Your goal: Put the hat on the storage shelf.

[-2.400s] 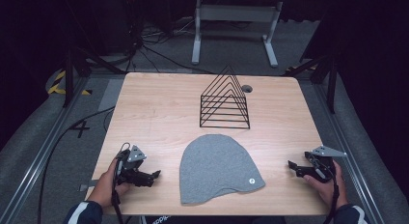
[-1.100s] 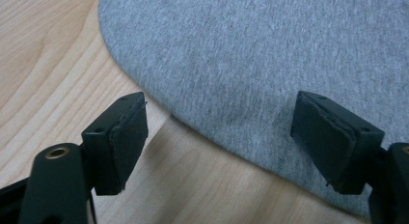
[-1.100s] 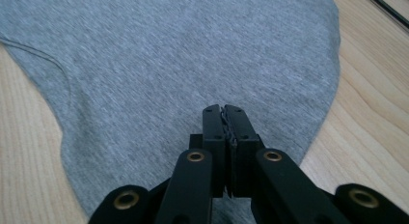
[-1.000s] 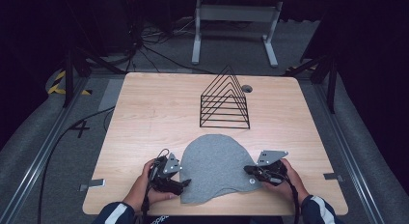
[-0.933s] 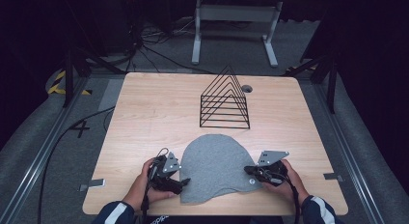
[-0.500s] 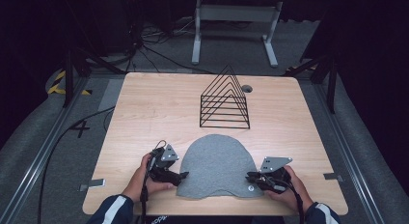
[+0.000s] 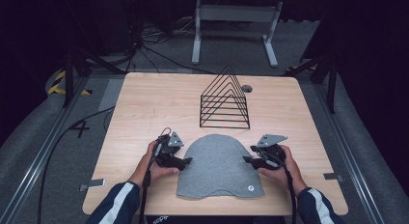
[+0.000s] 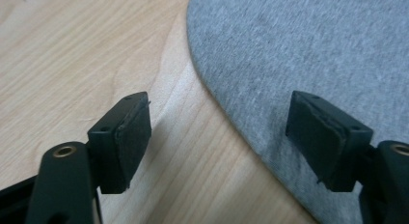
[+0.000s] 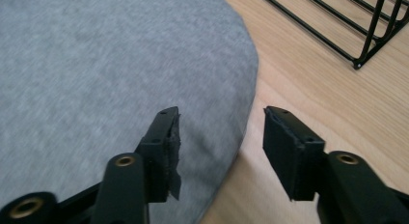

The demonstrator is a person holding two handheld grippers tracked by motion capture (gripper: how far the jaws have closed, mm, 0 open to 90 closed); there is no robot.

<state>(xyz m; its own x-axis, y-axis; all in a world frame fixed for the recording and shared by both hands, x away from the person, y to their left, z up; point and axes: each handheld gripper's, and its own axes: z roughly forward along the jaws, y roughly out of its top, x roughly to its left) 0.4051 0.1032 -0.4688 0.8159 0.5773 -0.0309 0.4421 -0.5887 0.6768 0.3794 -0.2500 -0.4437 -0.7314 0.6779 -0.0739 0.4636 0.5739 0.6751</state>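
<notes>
A grey knit hat (image 7: pixel 219 166) lies flat on the wooden table (image 7: pixel 144 113) near its front edge, with a small round white tag (image 7: pixel 250 188) at its lower right. My left gripper (image 7: pixel 185 161) is open at the hat's left edge; in the left gripper view (image 8: pixel 217 132) one jaw is over bare wood and the other over the hat (image 8: pixel 308 45). My right gripper (image 7: pixel 246 160) is at the hat's right edge, and its jaws have just been opening. In the right gripper view (image 9: pixel 219 137) they straddle the edge of the hat (image 9: pixel 96 55) without pressing on it.
A black wire rack (image 7: pixel 225 101) shaped like a pyramid stands just beyond the hat, and its base shows in the right gripper view (image 9: pixel 366 35). A round cable hole (image 7: pixel 247 89) sits behind it. Dark floor, cables and a grey stand (image 7: pixel 236 21) surround the table.
Both hands came in from the table's sides to the hat. The right gripper, shut at the hat's lower right, has opened and moved up along the right edge. The left gripper shifted slightly farther away.
</notes>
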